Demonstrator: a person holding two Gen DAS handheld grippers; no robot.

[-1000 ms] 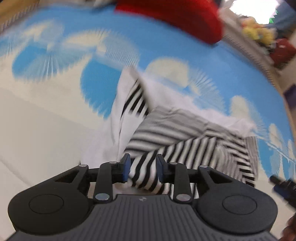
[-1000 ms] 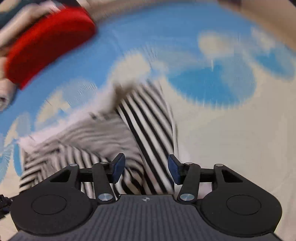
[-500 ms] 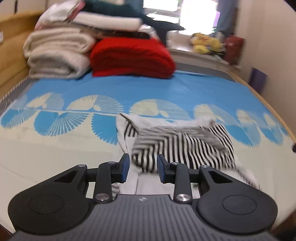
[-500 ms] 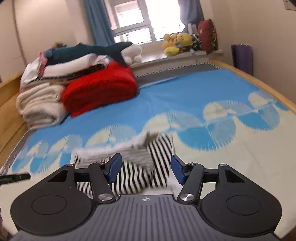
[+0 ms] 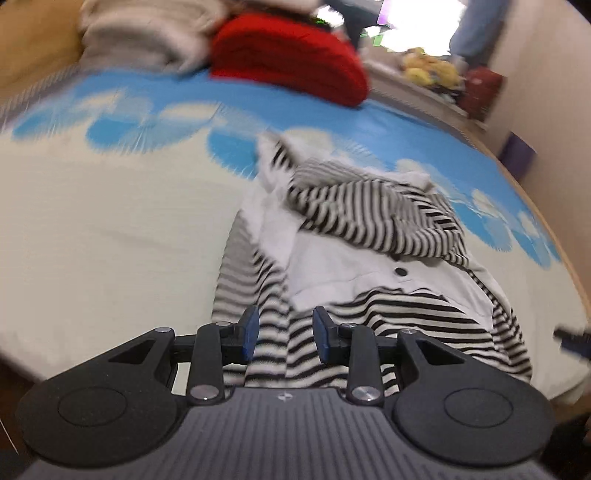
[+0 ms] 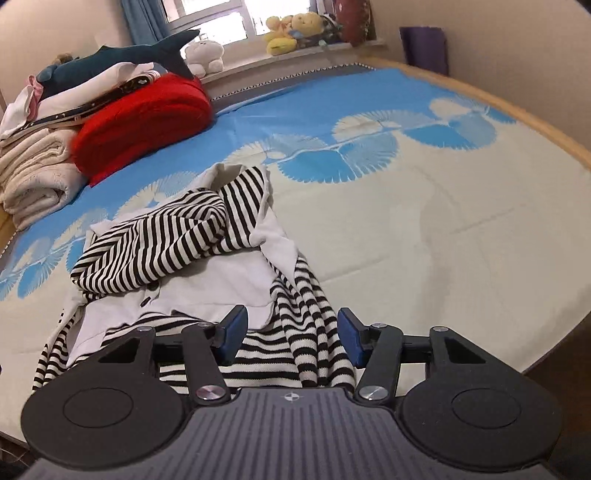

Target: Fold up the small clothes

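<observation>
A small black-and-white striped garment with a white buttoned panel [image 5: 354,258] lies crumpled on the bed; it also shows in the right wrist view [image 6: 177,240]. My left gripper [image 5: 285,334] is open, its fingers over the garment's striped near hem. My right gripper [image 6: 291,332] is open wider, over a striped sleeve at the garment's near right edge. Neither gripper holds cloth. The right gripper's tip [image 5: 572,338] shows at the right edge of the left wrist view.
The bed sheet [image 6: 424,221] is cream with blue fan patterns. A red folded blanket [image 6: 144,118] and cream blankets [image 6: 33,173] are stacked at the far left, with a plush shark on top. Plush toys [image 6: 295,31] sit on the windowsill. The bed's wooden edge [image 6: 535,122] runs on the right.
Both grippers have pulled back toward the near edge of the bed. More of the garment is in view, with its striped hem and sleeve now under the fingers. Both stay open.
</observation>
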